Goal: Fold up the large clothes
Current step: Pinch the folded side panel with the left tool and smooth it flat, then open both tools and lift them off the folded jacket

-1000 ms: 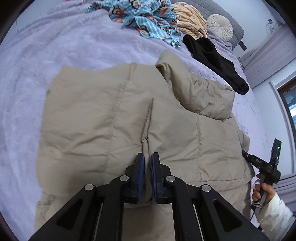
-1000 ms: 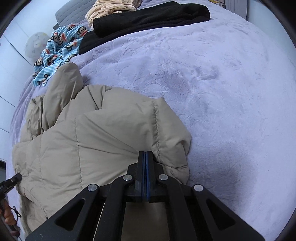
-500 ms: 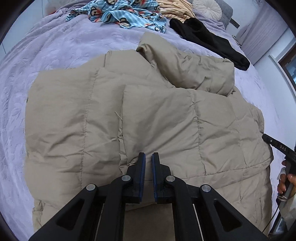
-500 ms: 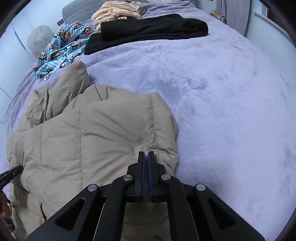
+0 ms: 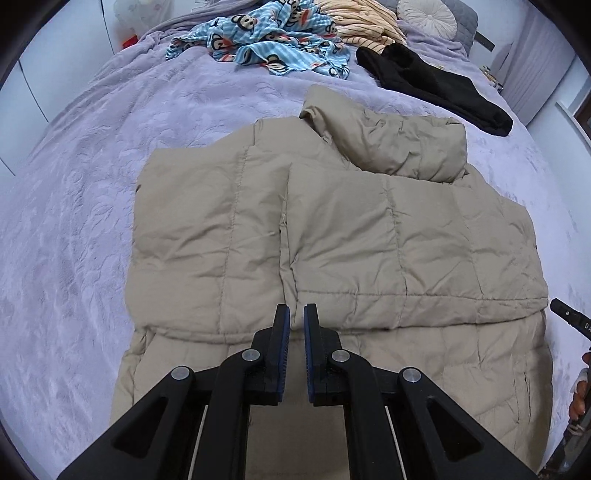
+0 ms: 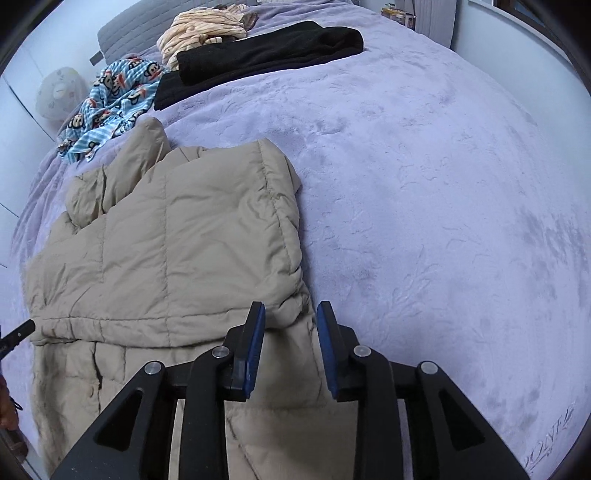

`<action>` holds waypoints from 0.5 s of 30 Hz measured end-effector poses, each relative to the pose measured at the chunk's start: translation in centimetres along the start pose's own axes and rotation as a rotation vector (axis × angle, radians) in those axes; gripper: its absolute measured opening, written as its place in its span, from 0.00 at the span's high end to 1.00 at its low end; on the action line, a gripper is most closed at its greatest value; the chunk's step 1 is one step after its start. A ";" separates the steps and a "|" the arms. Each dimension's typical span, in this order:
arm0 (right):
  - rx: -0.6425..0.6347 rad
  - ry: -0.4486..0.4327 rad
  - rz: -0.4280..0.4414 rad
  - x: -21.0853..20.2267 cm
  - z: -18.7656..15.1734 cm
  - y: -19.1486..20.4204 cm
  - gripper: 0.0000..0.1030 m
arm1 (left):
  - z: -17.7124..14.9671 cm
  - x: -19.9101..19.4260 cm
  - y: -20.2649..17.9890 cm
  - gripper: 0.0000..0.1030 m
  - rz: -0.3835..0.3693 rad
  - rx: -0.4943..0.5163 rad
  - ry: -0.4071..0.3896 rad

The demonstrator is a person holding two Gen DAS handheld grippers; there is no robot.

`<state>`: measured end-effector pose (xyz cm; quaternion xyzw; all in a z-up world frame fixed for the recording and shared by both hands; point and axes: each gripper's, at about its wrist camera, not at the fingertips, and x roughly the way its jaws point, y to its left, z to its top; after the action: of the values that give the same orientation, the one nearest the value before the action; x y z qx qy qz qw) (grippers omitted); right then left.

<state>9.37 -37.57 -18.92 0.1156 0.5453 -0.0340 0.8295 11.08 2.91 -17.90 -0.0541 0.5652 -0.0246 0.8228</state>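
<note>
A beige quilted puffer jacket (image 5: 332, 236) lies on the lilac bed, its top part folded down over the lower part; it also shows in the right wrist view (image 6: 177, 258). My left gripper (image 5: 297, 314) hovers over the folded edge near the jacket's middle, jaws slightly apart and holding nothing. My right gripper (image 6: 290, 310) is open over the jacket's right folded corner, with a bulge of fabric lying between the jaws, not pinched. The collar (image 5: 399, 144) is bunched at the far end.
A blue monkey-print garment (image 5: 273, 40), a striped peach garment (image 5: 362, 26) and a black garment (image 5: 436, 85) lie at the head of the bed. A round cushion (image 5: 428, 11) sits there too. Lilac bedspread (image 6: 443, 184) stretches to the right.
The folded top part of the jacket has been laid down flat. My right gripper went from shut on the fabric to open; the left jaws parted slightly and both pulled back.
</note>
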 end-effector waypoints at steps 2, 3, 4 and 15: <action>0.010 0.020 0.028 -0.6 -0.8 0.3 0.61 | -1.0 -0.7 0.1 0.91 -0.005 -0.003 0.010; 0.010 0.028 0.036 -0.9 -1.3 0.5 0.61 | -1.4 -1.0 0.1 0.91 -0.007 -0.004 0.013; 0.009 0.036 0.042 -1.1 -1.7 0.7 0.60 | -1.9 -1.2 0.2 0.91 -0.011 -0.008 0.018; 0.010 0.127 0.086 -2.7 -6.2 2.4 0.54 | -6.9 -3.3 0.8 0.67 -0.023 -0.082 0.054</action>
<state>3.14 -34.01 -18.50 0.1450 0.5912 0.0061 0.7934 3.42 3.62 -17.36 -0.0937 0.5872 -0.0123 0.8039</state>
